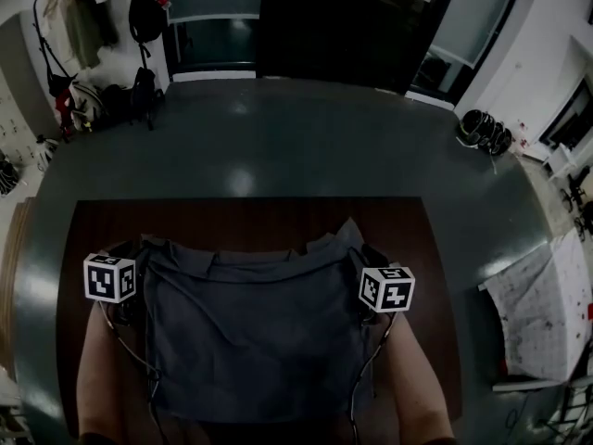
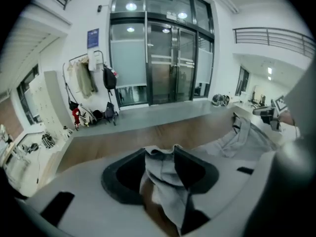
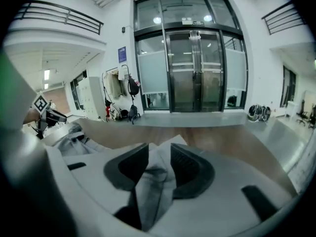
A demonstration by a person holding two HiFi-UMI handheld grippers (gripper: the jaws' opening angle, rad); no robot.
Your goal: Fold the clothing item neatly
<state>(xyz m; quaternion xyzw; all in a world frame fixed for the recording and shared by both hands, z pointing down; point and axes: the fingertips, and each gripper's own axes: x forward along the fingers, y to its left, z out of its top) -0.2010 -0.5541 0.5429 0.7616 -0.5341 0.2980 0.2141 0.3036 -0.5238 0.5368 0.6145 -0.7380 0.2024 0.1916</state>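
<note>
A dark grey garment [image 1: 250, 332] lies spread flat on the brown table [image 1: 241, 213], with its collar edge on the far side. My left gripper [image 1: 134, 253] sits at the garment's far left corner and my right gripper [image 1: 366, 256] at its far right corner. In the left gripper view the jaws of the left gripper [image 2: 160, 152] stand apart, and a loose fold of grey cloth [image 2: 165, 177] lies between them. The right gripper view shows the same: the right gripper [image 3: 159, 149] has its jaws apart with slack cloth [image 3: 155, 181] in the gap.
The table's far edge runs just past the garment, with grey floor beyond. A clothes rack [image 1: 83, 17] and bags [image 1: 139, 91] stand at the back left, dark gear [image 1: 486, 133] lies at the back right, and a white sheet [image 1: 537, 304] is on the floor to the right.
</note>
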